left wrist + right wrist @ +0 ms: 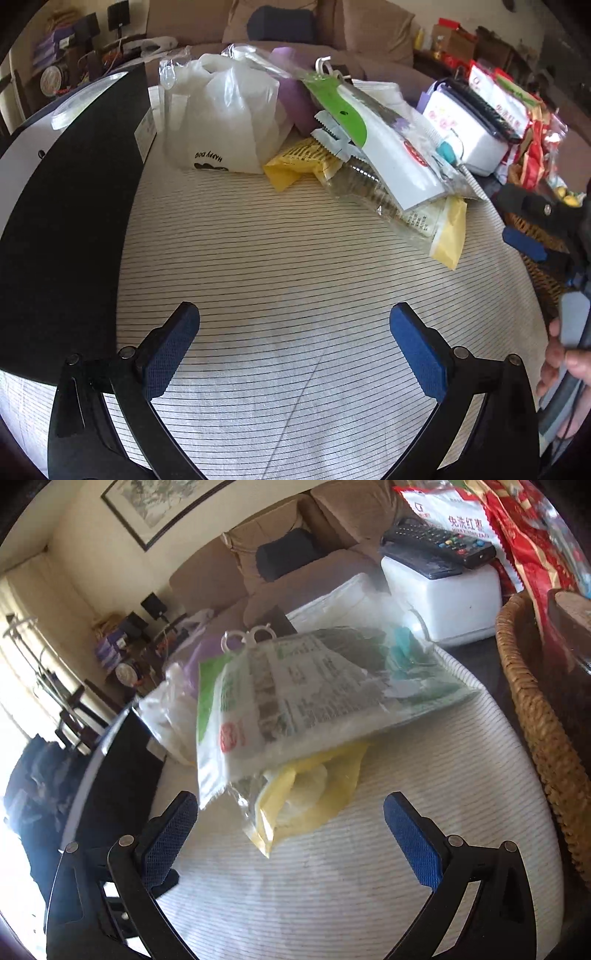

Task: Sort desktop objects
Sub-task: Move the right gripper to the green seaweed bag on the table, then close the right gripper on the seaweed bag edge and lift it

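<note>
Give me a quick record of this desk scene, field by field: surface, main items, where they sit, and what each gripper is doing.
surface: striped white cloth on a dark table
pile: green-and-white flat packet in clear plastic lying atop yellow snack packets
left of pile: white plastic bag printed HAPPY DOG
behind pile: white box with a black remote control on top
right edge: woven wicker basket
left gripper: open, holding nothing, over bare cloth
right gripper: open, holding nothing, facing the pile

Read "HAPPY DOG", upside down, on white plastic bag [221,125]. Read Chinese "免洗红枣" on red-and-white packet [454,513]. Other print too blurred.
</note>
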Demonstrator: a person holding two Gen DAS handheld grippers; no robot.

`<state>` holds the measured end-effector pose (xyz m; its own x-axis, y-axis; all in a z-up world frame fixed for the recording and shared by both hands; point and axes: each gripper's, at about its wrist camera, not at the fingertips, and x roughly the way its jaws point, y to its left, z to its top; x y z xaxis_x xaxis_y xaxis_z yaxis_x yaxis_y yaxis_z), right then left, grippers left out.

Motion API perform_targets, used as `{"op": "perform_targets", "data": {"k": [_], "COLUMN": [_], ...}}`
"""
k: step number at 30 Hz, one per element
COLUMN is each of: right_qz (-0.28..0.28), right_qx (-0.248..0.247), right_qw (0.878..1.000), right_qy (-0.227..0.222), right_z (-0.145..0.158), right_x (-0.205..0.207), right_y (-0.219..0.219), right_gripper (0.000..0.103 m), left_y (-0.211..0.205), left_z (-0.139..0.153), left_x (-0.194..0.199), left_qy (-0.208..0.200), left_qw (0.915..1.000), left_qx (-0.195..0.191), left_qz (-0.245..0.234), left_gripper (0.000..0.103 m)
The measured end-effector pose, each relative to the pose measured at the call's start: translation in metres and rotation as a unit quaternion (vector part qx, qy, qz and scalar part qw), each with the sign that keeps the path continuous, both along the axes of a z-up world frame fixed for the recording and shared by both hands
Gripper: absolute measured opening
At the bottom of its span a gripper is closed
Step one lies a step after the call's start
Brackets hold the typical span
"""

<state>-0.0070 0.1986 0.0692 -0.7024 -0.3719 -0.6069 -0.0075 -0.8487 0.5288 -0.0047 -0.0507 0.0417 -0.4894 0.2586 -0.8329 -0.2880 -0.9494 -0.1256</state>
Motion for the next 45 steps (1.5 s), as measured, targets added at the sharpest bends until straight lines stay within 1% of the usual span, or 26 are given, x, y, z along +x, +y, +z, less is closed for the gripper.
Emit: {"op": "perform_targets", "data": {"k": [2,4,5,6,7,9,11,13,15,16,18,19,20,21,23,25,26,28,30,31,32,34,37,39,42,45], "right_qz": [-0.006,-0.024,-0.033,-0.042,-0.053,-0.082,-0.103,-0.127,-0.144,-0.157,-0.179,-0.193,-0.200,-0.202,-0.209,-0.212,-0.210,-0.208,-0.202,-0.201,-0.198,-0.184,-0.148,-0.128,-0.112,-0.086], "right_qx": [-0.060,-0.100,-0.109,-0.107,-0.093,-0.067,-0.068,-0.059,-0.050,-0.042,-0.051,-0.054,-0.076,-0.098,-0.114,-0.127,-0.136,-0.148,-0.164,-0.168,-0.168,-0.157,-0.100,-0.061,-0.004,0.025], "right_qw": [0.998,0.995,0.993,0.993,0.994,0.994,0.992,0.990,0.988,0.986,0.981,0.978,0.974,0.972,0.970,0.968,0.967,0.965,0.964,0.964,0.965,0.970,0.984,0.989,0.992,0.993], "right_qy": [0.001,-0.004,-0.009,-0.014,-0.021,-0.028,-0.026,-0.030,-0.036,-0.044,-0.050,-0.065,-0.072,-0.065,-0.052,-0.044,-0.045,-0.052,-0.053,-0.049,-0.042,-0.020,0.012,0.029,0.059,0.083], "right_z": [-0.002,-0.008,-0.011,-0.014,-0.017,-0.021,-0.026,-0.029,-0.032,-0.032,-0.035,-0.039,-0.045,-0.049,-0.052,-0.053,-0.055,-0.058,-0.061,-0.059,-0.055,-0.042,-0.011,0.007,0.035,0.054], "right_x": [-0.015,-0.031,-0.038,-0.046,-0.053,-0.067,-0.075,-0.081,-0.083,-0.081,-0.071,-0.066,-0.061,-0.055,-0.055,-0.062,-0.068,-0.079,-0.086,-0.086,-0.086,-0.081,-0.072,-0.067,-0.052,-0.035], "right_y": [0.013,0.024,0.027,0.030,0.031,0.034,0.039,0.042,0.042,0.042,0.044,0.046,0.048,0.049,0.053,0.058,0.060,0.065,0.067,0.068,0.068,0.065,0.049,0.036,0.014,-0.008], "right_gripper": [0.103,0.103,0.103,0.103,0.103,0.103,0.103,0.102,0.097,0.090,0.086,0.086,0.085,0.085,0.085,0.081,0.077,0.039,0.032,0.027,0.024,0.017,0.015,0.015,0.014,0.014], "left_y": [-0.004,-0.003,-0.002,0.000,0.001,0.004,0.007,0.011,0.012,0.011,0.009,0.008,0.007,0.006,0.003,0.002,0.002,0.001,0.001,0.000,-0.002,-0.006,-0.012,-0.015,-0.016,-0.015], "left_z": [0.000,-0.002,-0.001,-0.001,-0.001,-0.001,-0.001,0.000,0.001,0.001,0.002,0.003,0.004,0.005,0.007,0.007,0.008,0.008,0.009,0.011,0.013,0.018,0.026,0.030,0.035,0.041], "left_x": [-0.002,-0.003,-0.003,-0.003,-0.004,-0.005,-0.004,-0.003,-0.002,-0.002,-0.003,-0.003,-0.003,-0.003,-0.003,-0.004,-0.004,-0.005,-0.007,-0.008,-0.008,-0.010,-0.012,-0.012,-0.011,-0.008], "left_qy": [-0.010,-0.023,-0.022,-0.019,-0.020,-0.032,-0.038,-0.036,-0.040,-0.043,-0.046,-0.046,-0.045,-0.044,-0.045,-0.048,-0.049,-0.050,-0.051,-0.050,-0.047,-0.038,-0.027,-0.022,-0.022,-0.011], "left_qw": [0.9997,0.9993,0.9994,0.9995,0.9995,0.9987,0.9981,0.9983,0.9981,0.9978,0.9973,0.9972,0.9972,0.9973,0.9970,0.9964,0.9964,0.9963,0.9961,0.9961,0.9962,0.9965,0.9964,0.9963,0.9959,0.9962], "left_qx": [0.020,0.031,0.028,0.024,0.024,0.038,0.047,0.043,0.041,0.045,0.054,0.056,0.056,0.057,0.062,0.068,0.068,0.068,0.070,0.071,0.072,0.072,0.079,0.082,0.086,0.082], "left_qz": [0.004,0.000,-0.002,-0.003,-0.004,-0.005,-0.008,-0.017,-0.024,-0.023,-0.019,-0.018,-0.017,-0.017,-0.014,-0.014,-0.014,-0.015,-0.018,-0.018,-0.016,-0.014,-0.013,-0.013,-0.018,-0.029], "left_gripper": [0.103,0.103,0.103,0.103,0.103,0.103,0.103,0.103,0.103,0.103,0.103,0.103,0.103,0.103,0.103,0.103,0.103,0.103,0.103,0.103,0.103,0.103,0.103,0.103,0.103,0.103]}}
